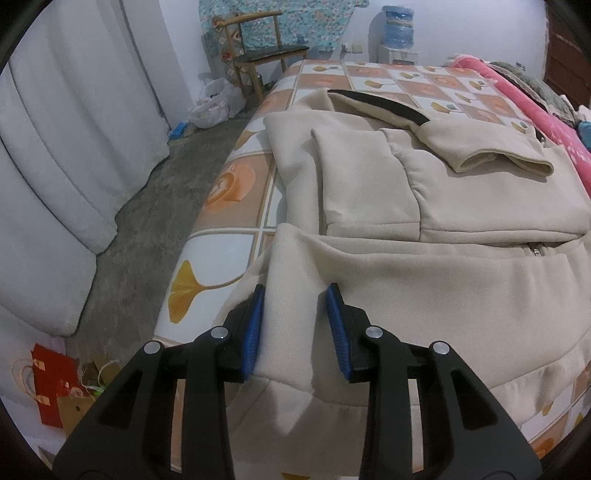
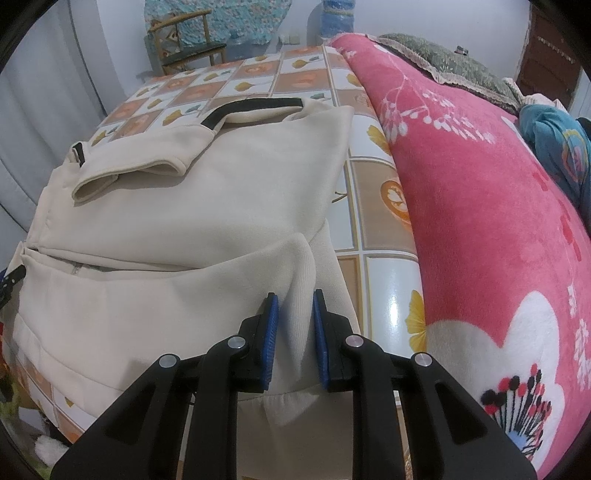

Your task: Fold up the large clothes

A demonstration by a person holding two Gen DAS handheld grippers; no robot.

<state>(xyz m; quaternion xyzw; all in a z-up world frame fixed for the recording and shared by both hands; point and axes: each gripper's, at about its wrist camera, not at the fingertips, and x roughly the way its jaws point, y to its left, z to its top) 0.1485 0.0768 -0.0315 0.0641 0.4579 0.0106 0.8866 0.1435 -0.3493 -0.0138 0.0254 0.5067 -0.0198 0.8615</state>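
Wooden chair (image 1: 258,48), water jug (image 1: 398,26) (blue), pink blanket (image 2: 480,221).

Both tilt steeply downward: the left gripper (image 1: 295,328) and right gripper (image 2: 293,341) each pinch cloth between their blue pads.

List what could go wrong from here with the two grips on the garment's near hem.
The left gripper holds a thicker bunch of the cream jacket than the right gripper, so the fold may go uneven. The loose sleeve cuff could slide off. The pink blanket crowds the right side.
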